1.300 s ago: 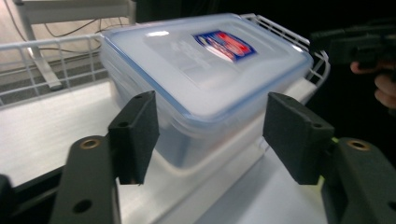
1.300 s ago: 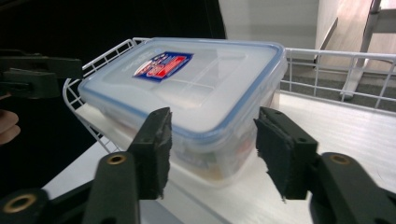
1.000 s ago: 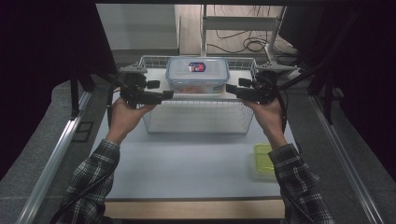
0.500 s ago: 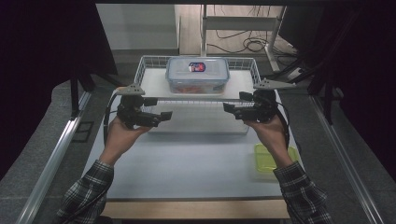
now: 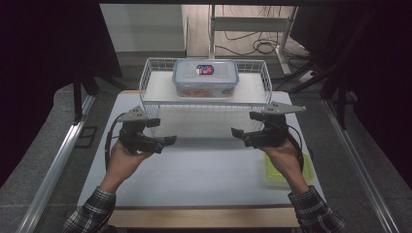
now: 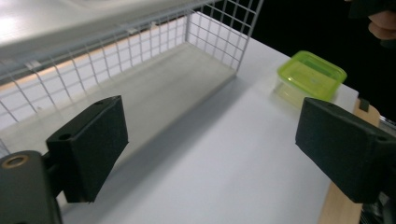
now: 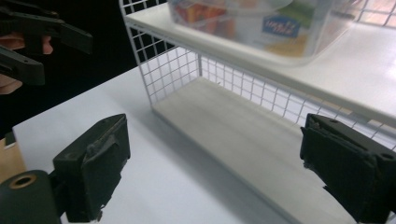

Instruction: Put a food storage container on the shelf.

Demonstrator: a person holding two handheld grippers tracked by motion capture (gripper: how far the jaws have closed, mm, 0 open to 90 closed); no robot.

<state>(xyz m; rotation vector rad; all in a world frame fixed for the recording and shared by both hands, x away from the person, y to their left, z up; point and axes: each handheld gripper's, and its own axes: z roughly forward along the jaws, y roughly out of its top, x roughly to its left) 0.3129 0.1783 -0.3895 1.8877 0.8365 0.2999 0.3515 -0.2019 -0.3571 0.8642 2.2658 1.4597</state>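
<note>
High view: a smooth white tabletop [image 5: 204, 170] with a pale wood strip along the near edge, grey floor on both sides, dark curtains and loose cables at the back. A white wire rack [image 5: 206, 99] stands at the far end, and a clear lidded box [image 5: 205, 77] with rounded corners and a red-blue label sits on its flat top shelf. The left gripper [image 5: 167, 141] and right gripper [image 5: 236, 132] hang low over the tabletop in front of the rack, well apart from the box, tips pointing toward each other. Plaid sleeves come in from below. A lime tub [image 5: 284, 170] lies behind the right hand.

Left gripper view: matte black, blocky jaws stand wide apart and have just been opening, nothing between them. Thin wire mesh [image 6: 140, 42] closes in the rack's lower shelf; the translucent green tub [image 6: 311, 74] sits near the tabletop's corner.

Right gripper view: jaws spread wide too, just opening, empty; one pad looks scuffed. The box [image 7: 261, 23] sits up on the top shelf, colourful contents blurred through the plastic.
</note>
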